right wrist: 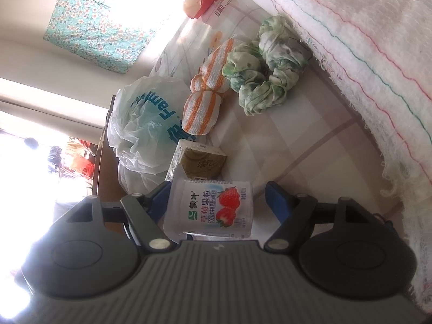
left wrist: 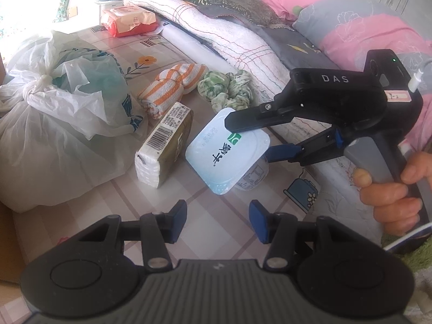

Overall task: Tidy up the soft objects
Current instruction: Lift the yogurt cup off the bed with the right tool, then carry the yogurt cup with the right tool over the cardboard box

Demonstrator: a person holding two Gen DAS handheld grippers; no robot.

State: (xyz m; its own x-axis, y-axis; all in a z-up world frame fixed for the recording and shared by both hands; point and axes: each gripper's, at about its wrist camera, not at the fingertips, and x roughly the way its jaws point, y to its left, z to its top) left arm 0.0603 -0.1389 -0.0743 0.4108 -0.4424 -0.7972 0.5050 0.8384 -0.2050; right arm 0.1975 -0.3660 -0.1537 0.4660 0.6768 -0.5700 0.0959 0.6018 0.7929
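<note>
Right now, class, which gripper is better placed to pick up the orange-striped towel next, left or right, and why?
Left. The left gripper is open and holds nothing, facing the orange-striped towel. The right gripper has the yogurt cup between its fingers.

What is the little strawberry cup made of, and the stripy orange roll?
The strawberry cup looks like thin glossy plastic with a smooth foil-like lid. The stripy orange roll looks like woven terry cloth: fuzzy, matte, soft folds.

Strong daylight pours through the curtained window [right wrist: 102, 19], blowing out that side to white glare. Fisheye curvature bends both views, with dark vignetted corners. Close parts look slightly soft.
</note>
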